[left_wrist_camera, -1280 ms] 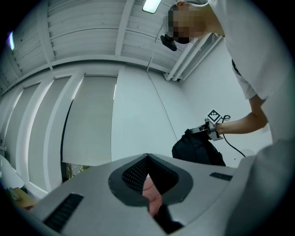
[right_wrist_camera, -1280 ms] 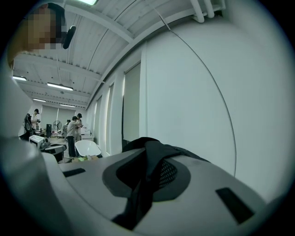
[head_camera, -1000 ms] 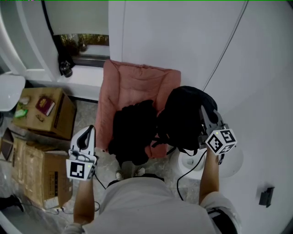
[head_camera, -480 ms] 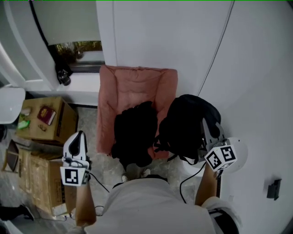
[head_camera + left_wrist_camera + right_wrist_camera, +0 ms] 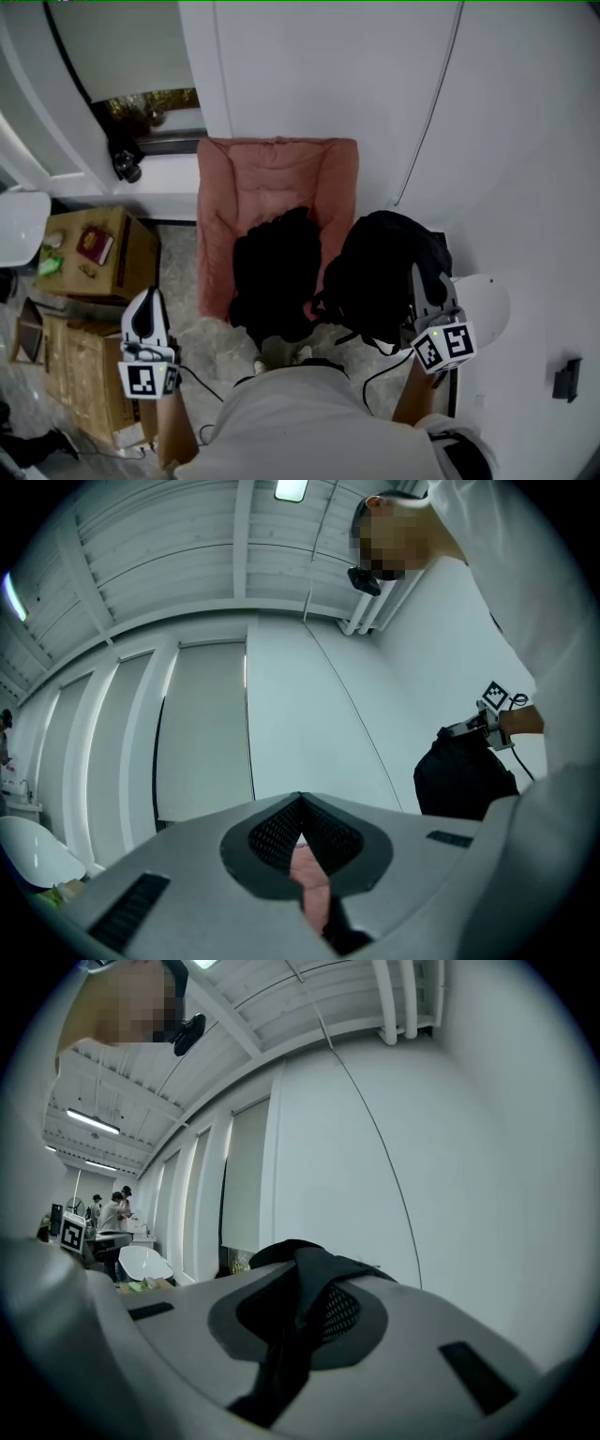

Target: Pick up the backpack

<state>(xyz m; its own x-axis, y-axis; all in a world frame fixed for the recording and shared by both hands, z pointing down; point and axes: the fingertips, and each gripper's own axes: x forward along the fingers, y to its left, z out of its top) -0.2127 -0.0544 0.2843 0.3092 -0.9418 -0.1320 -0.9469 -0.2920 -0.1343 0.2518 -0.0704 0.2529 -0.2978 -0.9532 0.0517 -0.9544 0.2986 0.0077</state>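
Black backpack (image 5: 384, 277) hangs from the right tool (image 5: 419, 278) in the head view, just beside a pink padded chair (image 5: 277, 178). Left gripper view: left tool (image 5: 300, 808) clenched, empty. Right gripper view: jaws clamp the backpack's strap.

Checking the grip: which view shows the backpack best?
Head view: the whole backpack hangs from the right gripper. Right gripper view shows only its strap between the jaws; left gripper view shows it small.
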